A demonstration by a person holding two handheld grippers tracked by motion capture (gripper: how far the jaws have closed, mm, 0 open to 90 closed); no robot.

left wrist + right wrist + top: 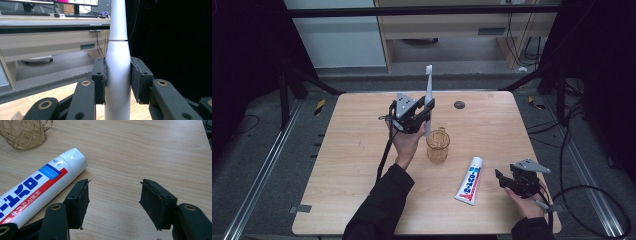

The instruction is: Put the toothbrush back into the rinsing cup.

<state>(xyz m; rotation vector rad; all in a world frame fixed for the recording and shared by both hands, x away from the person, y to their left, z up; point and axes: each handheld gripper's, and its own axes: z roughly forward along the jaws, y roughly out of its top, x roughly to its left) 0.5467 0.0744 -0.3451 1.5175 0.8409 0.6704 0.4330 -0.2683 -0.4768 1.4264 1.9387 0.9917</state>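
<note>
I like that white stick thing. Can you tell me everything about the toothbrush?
The toothbrush is white and looks like smooth matte plastic, with a thick handle, a seam where a slimmer neck begins, and a small bristle head on top. It stands upright, lifted above the amber cup. The left hand-held gripper clamps its handle between two black pads.

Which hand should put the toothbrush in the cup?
Probably the left. The left gripper already clamps the toothbrush upright just beside the cup. The right gripper waits open past the toothpaste.
</note>
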